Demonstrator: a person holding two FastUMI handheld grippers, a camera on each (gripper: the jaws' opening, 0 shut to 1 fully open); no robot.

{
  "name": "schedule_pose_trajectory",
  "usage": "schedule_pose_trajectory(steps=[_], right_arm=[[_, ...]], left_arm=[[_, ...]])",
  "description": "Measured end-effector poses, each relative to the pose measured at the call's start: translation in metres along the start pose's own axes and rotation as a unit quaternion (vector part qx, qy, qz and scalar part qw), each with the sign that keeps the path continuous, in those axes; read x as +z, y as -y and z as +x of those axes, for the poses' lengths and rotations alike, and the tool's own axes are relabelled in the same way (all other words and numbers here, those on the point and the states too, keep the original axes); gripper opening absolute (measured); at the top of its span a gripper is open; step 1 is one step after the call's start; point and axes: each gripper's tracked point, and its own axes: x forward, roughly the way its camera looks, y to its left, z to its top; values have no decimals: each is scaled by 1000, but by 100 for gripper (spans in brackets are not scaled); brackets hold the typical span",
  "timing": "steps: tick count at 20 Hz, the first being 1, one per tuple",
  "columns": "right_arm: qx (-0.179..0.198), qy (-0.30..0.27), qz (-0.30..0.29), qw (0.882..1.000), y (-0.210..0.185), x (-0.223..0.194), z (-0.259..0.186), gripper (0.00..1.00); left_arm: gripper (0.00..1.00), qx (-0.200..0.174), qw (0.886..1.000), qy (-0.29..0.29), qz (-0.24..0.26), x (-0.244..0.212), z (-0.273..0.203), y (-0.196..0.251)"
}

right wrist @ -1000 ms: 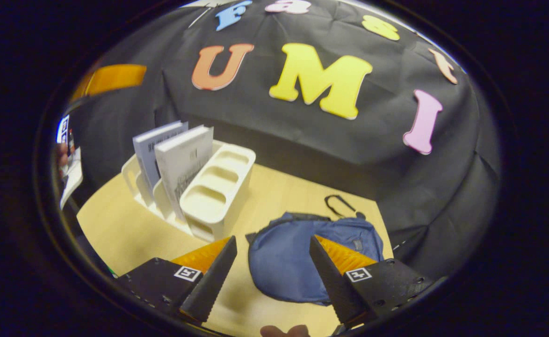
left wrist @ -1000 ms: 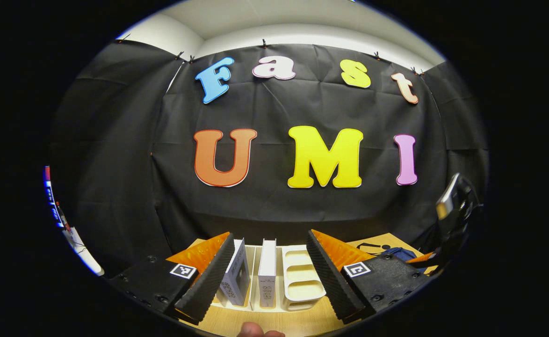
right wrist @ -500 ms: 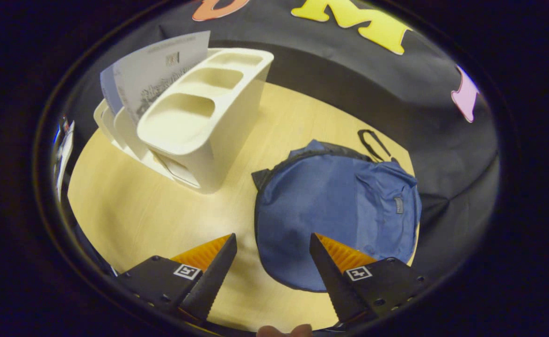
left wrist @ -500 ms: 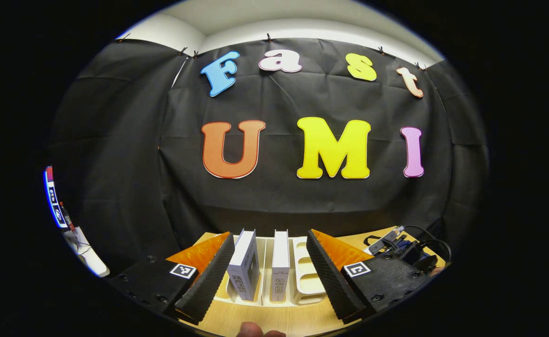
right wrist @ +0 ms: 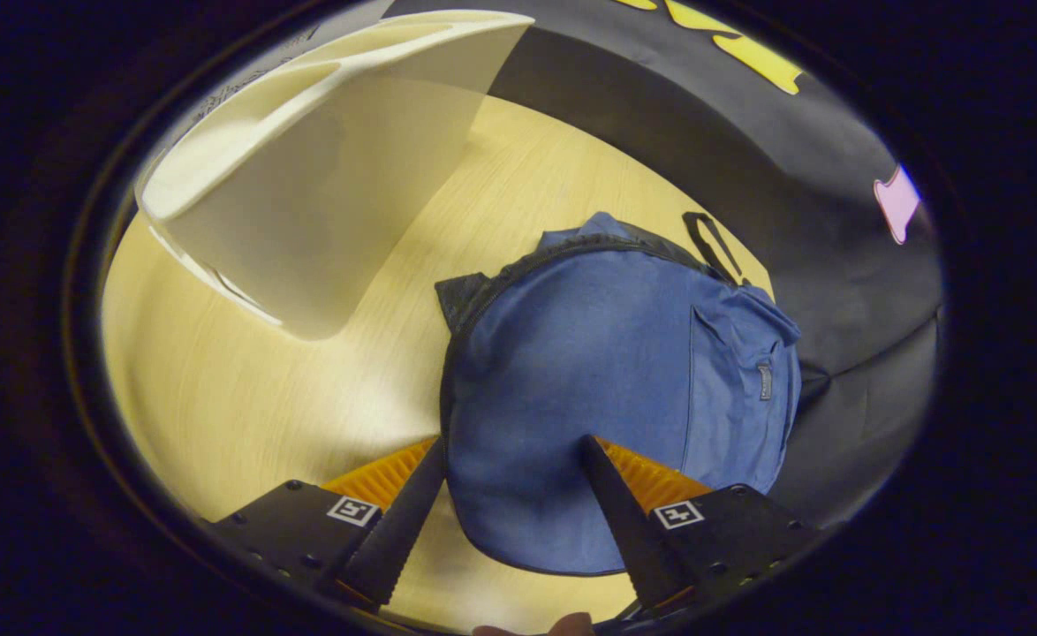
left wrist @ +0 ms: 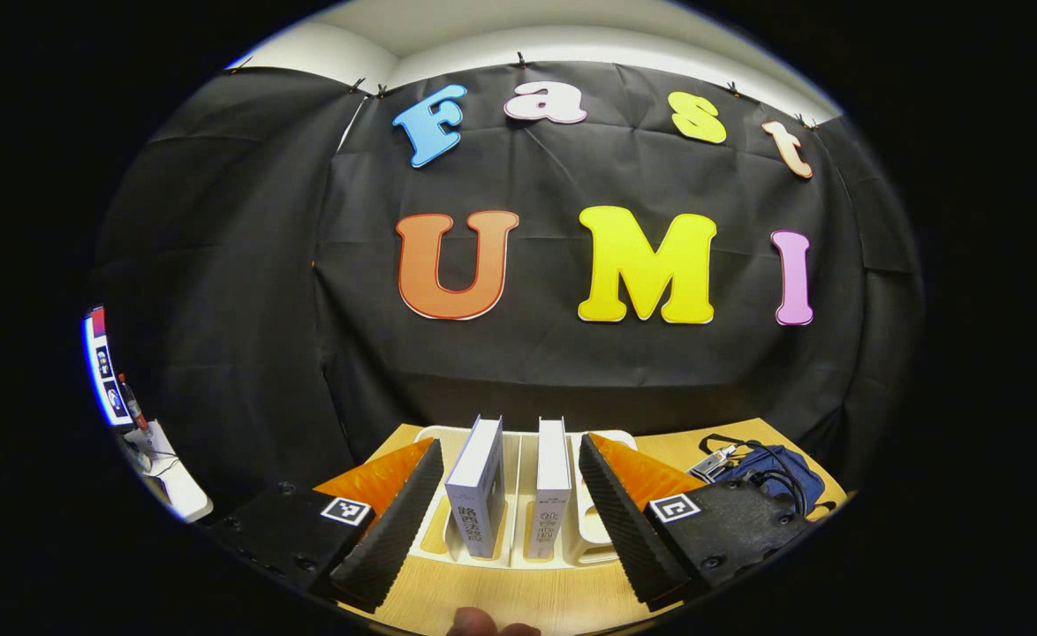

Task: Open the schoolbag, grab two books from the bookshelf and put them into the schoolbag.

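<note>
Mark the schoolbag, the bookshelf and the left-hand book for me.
schoolbag [right wrist: 589, 371], right gripper view, front panel.
bookshelf [right wrist: 342, 185], right gripper view, side wall.
left-hand book [left wrist: 476, 495], left gripper view, spine.

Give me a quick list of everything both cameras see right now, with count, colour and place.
books: two, white, upright in the rack's slots, between the left gripper's fingers in its view
rack: one, cream, on the table left of the schoolbag
schoolbag: one, blue, flat on the table, zip looks closed
table: one, light wood
cloth wall: black, behind the table
left gripper: open, facing the books
right gripper: open, over the schoolbag's near edge
</note>
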Motion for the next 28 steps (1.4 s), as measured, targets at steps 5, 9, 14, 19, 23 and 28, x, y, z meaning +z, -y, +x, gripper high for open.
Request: schedule_pose_trajectory(steps=[5,9,14,19,23,28], right_arm=[[-11,-3,0,1000,2,1,-5,94],[-21,-10,-2,1000,6,-5,-1,94],[14,-4,34,999,6,4,-13,43],[29,7,36,999,22,11,-38,8],[41,33,43,998,41,16,-62,0],[42,66,62,995,87,23,-97,0]], left_arm=[[98,-1,1000,-7,-10,-5,0,-1],[98,-1,1000,-13,-17,-10,-3,0],[98,-3,1000,-15,-26,-12,-5,4],[98,-9,999,-27,-36,-19,-6,10],[99,-21,998,-49,-41,-30,-1,16],[99,-51,994,-87,-38,-42,12,29]])
